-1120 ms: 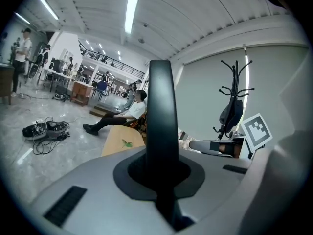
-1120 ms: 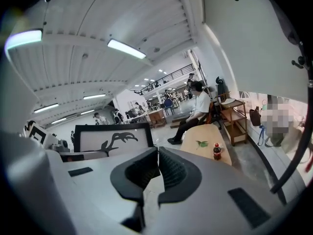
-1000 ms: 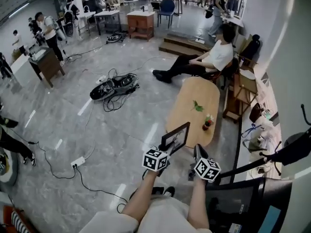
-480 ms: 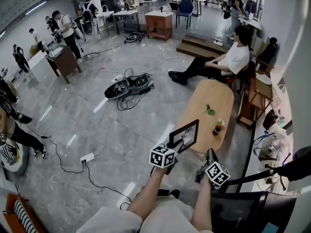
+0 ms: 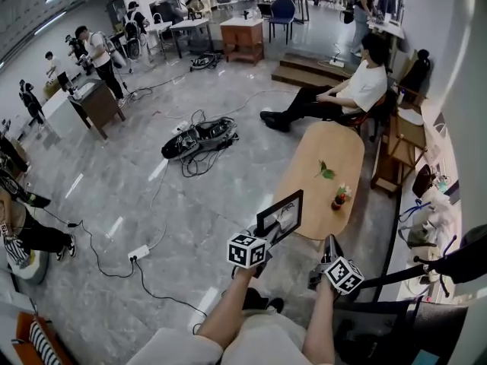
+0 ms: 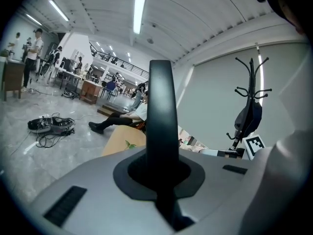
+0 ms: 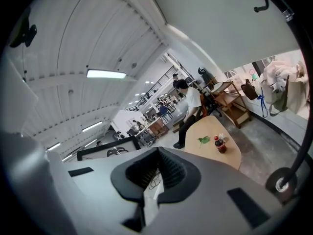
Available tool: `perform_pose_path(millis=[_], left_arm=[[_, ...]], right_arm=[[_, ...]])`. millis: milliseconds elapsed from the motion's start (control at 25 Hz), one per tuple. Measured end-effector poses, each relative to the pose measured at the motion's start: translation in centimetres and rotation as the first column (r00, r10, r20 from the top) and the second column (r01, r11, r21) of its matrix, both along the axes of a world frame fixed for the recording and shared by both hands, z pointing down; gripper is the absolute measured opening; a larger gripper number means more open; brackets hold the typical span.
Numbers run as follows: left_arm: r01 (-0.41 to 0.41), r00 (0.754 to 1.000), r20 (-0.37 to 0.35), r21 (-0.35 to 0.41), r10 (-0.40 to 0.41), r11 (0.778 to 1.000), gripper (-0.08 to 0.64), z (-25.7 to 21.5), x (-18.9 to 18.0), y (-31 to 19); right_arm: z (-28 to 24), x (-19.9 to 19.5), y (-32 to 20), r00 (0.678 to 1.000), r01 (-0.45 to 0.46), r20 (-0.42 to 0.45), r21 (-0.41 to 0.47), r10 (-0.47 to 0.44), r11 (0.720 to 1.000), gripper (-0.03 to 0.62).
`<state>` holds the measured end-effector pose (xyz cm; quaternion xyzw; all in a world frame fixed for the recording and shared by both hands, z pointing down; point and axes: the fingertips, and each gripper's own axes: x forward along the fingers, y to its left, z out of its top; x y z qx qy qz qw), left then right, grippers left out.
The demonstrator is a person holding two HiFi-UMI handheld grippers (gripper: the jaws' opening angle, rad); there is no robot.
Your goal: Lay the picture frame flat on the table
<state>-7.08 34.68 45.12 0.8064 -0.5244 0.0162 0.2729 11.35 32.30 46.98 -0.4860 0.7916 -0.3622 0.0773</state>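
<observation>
Picture frame (image 5: pixel 280 213) in left claw (image 5: pixel 266 234)

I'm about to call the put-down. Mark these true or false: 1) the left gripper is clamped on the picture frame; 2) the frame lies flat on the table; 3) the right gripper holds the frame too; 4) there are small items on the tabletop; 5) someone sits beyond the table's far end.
1) True. The left gripper is shut on the picture frame.
2) False. The frame is held up on edge in the air, by the near end of the wooden table.
3) False. The right gripper is empty with its jaws together, off to the frame's right.
4) True. A green sprig and a small red-topped object sit on it.
5) True. A seated person is there, legs stretched out.
</observation>
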Motion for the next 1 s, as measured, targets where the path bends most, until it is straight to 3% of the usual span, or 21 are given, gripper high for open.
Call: perform_pose_path(millis=[360,760,1000], left_arm=[[0.042,0.999,0.011,-0.039,-0.042,0.998,0.028,1.9,-2.0,-0.1],[-0.045,0.997,-0.058,-0.049,0.042,0.998,0.028,3.8,-1.2,-8.1],[-0.072,0.995,-0.078,-0.069,0.066,0.995,0.027,4.1,-1.8,-13.9]], right_arm=[[3.0,1.2,-0.6,1.000,0.007,-0.025,-0.047,-0.008,0.999,0.032],[3.5,2.6,-6.2,0.996,-0.068,-0.052,-0.041,0.066,0.997,0.032],[3.3,2.2,-10.5,0.988,-0.092,-0.126,-0.031,0.088,0.995,0.032]])
